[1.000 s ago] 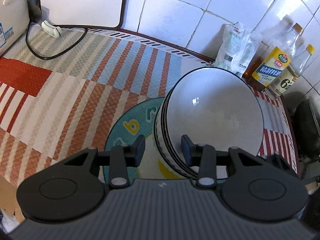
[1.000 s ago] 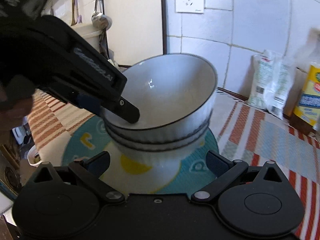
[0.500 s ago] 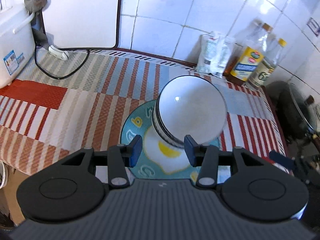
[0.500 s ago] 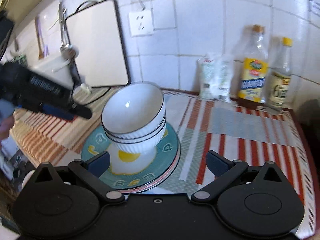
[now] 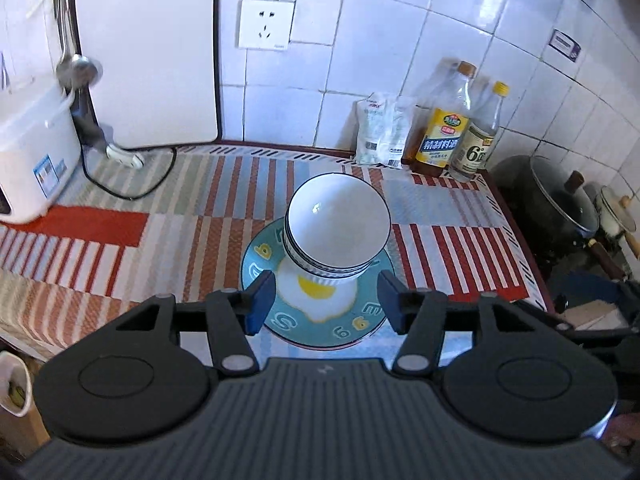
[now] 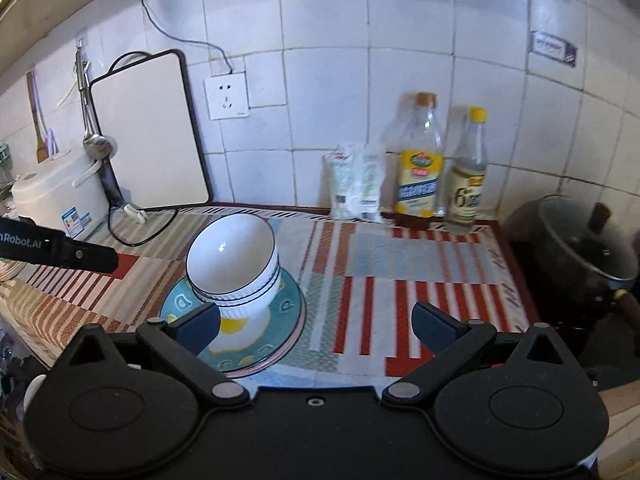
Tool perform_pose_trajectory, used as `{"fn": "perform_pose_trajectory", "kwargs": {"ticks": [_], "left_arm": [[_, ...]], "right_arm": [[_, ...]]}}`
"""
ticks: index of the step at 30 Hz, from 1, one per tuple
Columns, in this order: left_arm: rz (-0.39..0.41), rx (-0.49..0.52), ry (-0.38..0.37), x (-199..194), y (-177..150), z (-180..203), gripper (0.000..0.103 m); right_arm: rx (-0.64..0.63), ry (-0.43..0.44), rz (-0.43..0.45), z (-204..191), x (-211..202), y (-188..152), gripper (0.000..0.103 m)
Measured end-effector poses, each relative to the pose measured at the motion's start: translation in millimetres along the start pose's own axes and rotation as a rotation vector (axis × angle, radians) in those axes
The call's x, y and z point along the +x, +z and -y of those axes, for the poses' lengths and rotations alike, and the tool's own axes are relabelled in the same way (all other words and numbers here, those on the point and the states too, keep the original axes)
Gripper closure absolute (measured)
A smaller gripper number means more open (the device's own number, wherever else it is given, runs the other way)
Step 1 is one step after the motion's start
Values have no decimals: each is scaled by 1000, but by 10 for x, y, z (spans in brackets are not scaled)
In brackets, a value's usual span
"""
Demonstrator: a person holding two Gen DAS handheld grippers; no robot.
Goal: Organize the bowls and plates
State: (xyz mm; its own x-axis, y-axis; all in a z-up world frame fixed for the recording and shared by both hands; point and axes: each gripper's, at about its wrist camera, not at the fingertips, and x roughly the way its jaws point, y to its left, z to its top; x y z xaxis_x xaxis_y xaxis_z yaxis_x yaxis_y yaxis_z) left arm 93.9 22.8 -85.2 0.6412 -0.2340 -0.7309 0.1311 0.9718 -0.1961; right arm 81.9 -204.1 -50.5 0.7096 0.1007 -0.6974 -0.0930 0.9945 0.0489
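Observation:
A stack of white bowls (image 5: 338, 226) (image 6: 232, 260) with dark rims stands on a teal plate (image 5: 264, 252) (image 6: 292, 292) printed with a fried egg. That plate lies on a striped mat. My left gripper (image 5: 326, 300) hangs above and in front of the stack, its jaws opening with nothing between them. It also shows as a black bar, the left gripper (image 6: 60, 250), at the left of the right wrist view. Wide open and empty, my right gripper (image 6: 316, 324) hovers high to the right of the bowls.
Against the tiled wall stand a white cutting board (image 5: 148, 56), a white bag (image 5: 380, 132) and two bottles (image 5: 444, 124). A white appliance (image 5: 32, 148) sits at the left with a black cord (image 5: 132, 192). Dark pots (image 5: 556, 204) stand beyond the mat's right edge.
Both grippers have risen and pulled back from the bowl stack, which now looks smaller and farther. The left gripper's jaws have spread wider and no longer straddle the bowl rim.

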Motion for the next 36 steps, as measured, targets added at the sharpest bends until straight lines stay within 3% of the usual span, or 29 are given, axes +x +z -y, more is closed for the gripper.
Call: {"fn": "perform_pose_trajectory", "kwargs": {"ticks": [7, 9, 13, 25, 36], "left_arm": [[-7, 15, 26, -304, -58, 103, 34], [-16, 23, 47, -385, -99, 132, 23], [0, 56, 87, -549, -183, 192, 12], [-20, 127, 189, -890, -289, 354, 11], [-45, 144, 203, -976, -402, 411, 11]], "right_arm": [[9, -48, 4, -41, -493, 115, 0], [19, -58, 5, -53, -629, 140, 0], [45, -64, 26, -66, -875, 157, 0], [53, -142, -14, -163, -1200, 90, 0], [77, -145, 11, -229, -1359, -12, 0]]}}
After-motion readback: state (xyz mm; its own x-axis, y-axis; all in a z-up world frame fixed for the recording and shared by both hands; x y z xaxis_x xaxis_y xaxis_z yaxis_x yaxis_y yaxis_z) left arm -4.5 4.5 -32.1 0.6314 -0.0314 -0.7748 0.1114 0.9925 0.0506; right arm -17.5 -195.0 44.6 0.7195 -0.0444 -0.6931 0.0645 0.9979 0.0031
